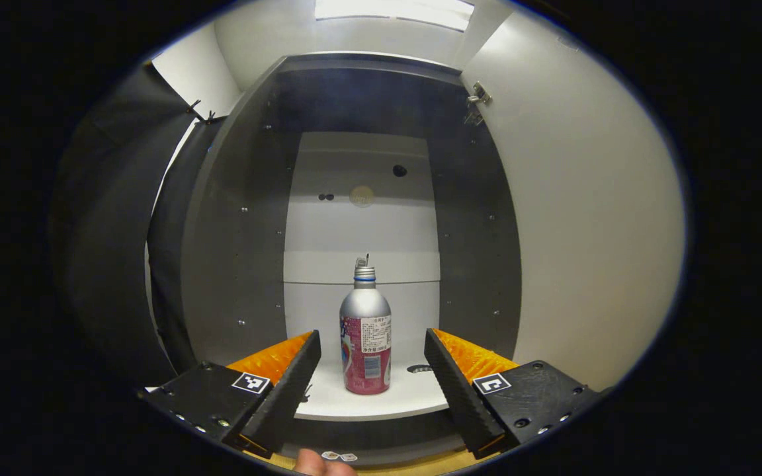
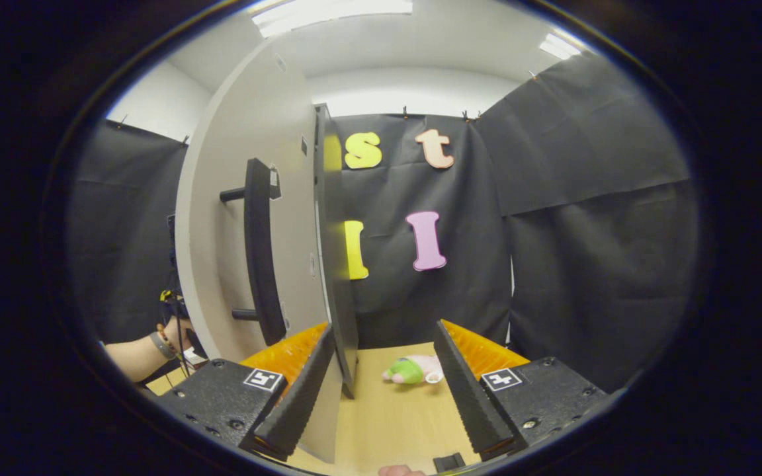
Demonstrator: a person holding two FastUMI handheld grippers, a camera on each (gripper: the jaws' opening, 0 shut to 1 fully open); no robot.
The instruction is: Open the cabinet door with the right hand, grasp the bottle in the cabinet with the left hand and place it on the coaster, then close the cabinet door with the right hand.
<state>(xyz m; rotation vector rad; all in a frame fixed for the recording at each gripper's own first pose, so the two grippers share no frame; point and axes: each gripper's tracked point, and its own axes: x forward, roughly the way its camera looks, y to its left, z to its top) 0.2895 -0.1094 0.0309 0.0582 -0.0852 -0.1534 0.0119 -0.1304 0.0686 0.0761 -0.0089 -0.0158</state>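
The bottle point(image 1: 366, 337), silver on top with a pink label and a capped neck, stands upright on the white shelf point(image 1: 328, 400) inside the open cabinet point(image 1: 235, 231). My left gripper point(image 1: 373, 336) is open just in front of the shelf, one finger on each side of the bottle and both short of it. The cabinet door point(image 2: 242, 198) hangs open, edge-on in the right gripper view, with its black bar handle point(image 2: 262, 258) on the outer face. My right gripper point(image 2: 384, 327) is open, and the door's free edge stands beside its left finger point(image 2: 301, 390).
The door's inner face point(image 1: 586, 231) forms a wall to the right of the cabinet opening, with a hinge point(image 1: 477, 99) up high. A green and pink toy point(image 2: 413, 370) lies on the wooden table point(image 2: 394, 423). A person's forearm point(image 2: 136, 354) reaches in beyond the door.
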